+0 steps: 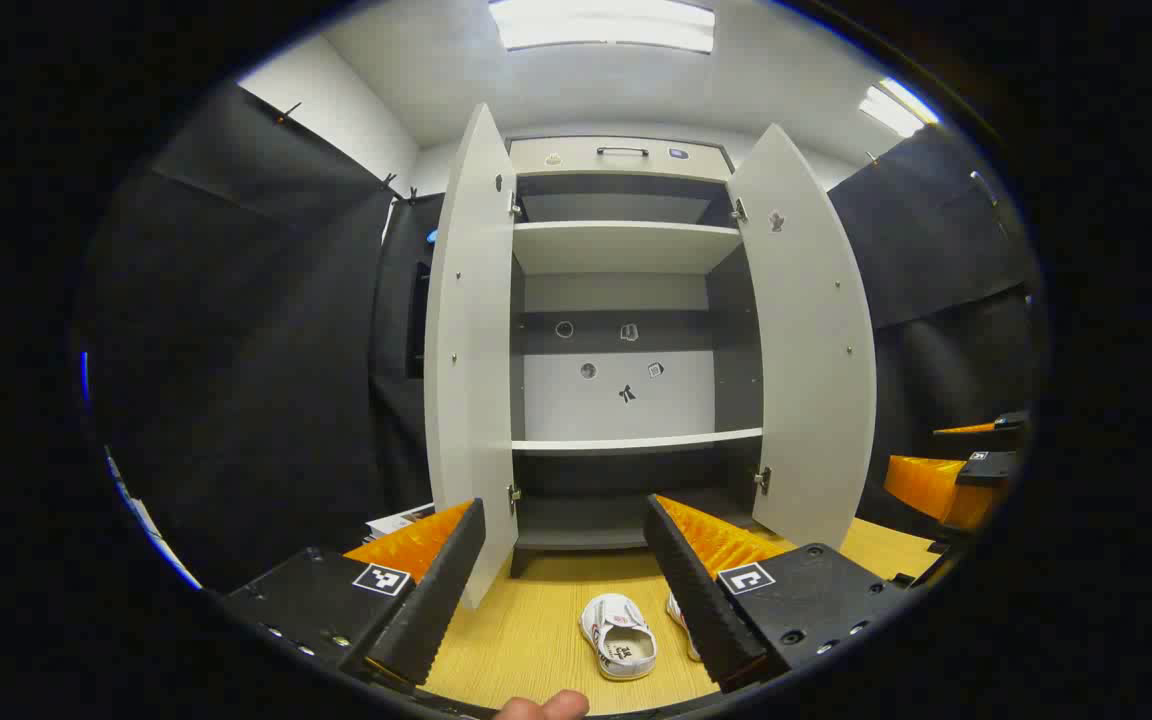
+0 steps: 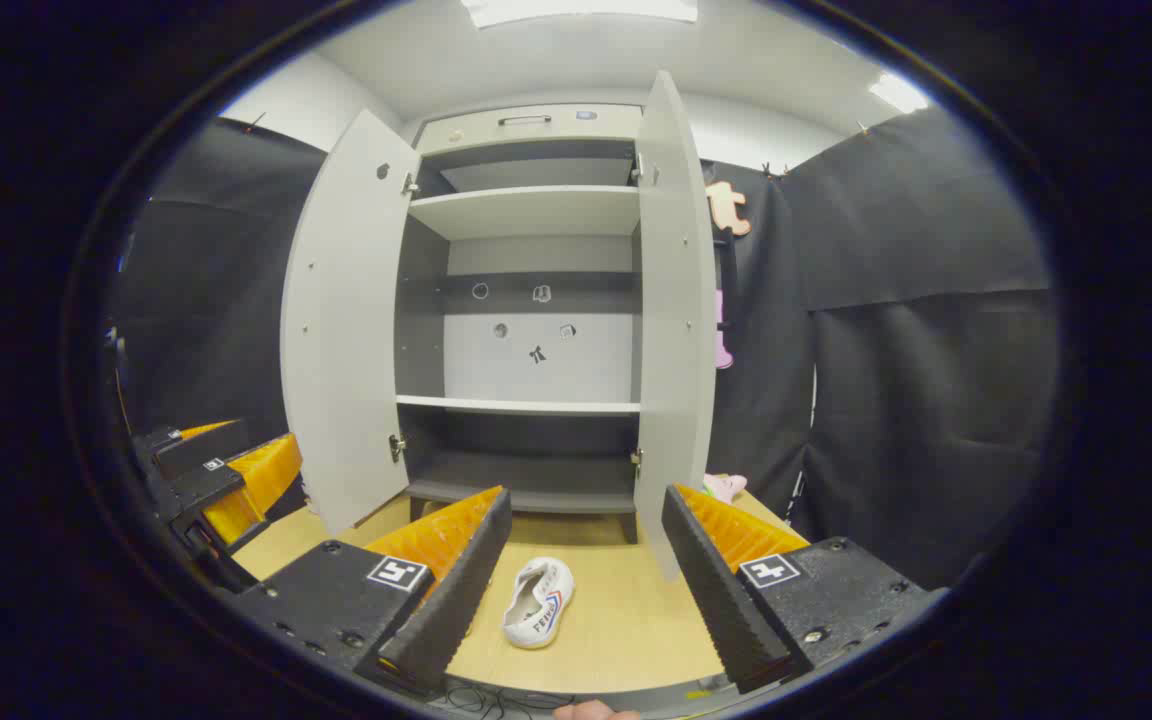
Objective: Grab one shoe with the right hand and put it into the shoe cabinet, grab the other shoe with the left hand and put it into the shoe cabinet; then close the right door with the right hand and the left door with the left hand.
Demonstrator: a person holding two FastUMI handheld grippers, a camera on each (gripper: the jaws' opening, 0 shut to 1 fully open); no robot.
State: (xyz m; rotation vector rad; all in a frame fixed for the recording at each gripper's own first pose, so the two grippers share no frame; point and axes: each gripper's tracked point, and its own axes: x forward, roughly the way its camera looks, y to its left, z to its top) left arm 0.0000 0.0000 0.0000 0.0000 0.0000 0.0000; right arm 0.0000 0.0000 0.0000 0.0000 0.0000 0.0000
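Stood well back from the cabinet [image 1: 616, 250], both doors swung wide: left door [image 1: 471, 350] and right door [image 1: 816, 340] flaring outward in the left gripper view. Shelves inside looked bare, bottom compartment [image 2: 526, 470] dark and low, raised on short legs.

Left gripper [image 1: 566, 570] held with jaws wide apart, nothing between them. Right gripper [image 2: 586, 560] likewise spread, empty, hovering above the floor [image 2: 626, 620].

Two shoes lay on the wood floor in front of the cabinet. In the right gripper view, one shoe [image 2: 536, 602] sat just ahead of the fingers, nearer the left finger, opening upward. In the left gripper view, a shoe [image 1: 618, 637] between the fingers, and a second shoe [image 1: 678, 620] half hidden behind the right finger.

Judged as the very start: no shoe lifted, no door touched. Right hand's turn first, by the task. Best done by dropping straight over the shoe, centring it between the fingers, pinching across the sides near the middle, not the soft heel rim.

Room to move: plenty of open floor before the cabinet. Hazards judged to be the right door's edge hanging close beside the approach line, and the other gripper [image 2: 226, 480] parked low at the left. Going in low and centred between the doors looked safest.
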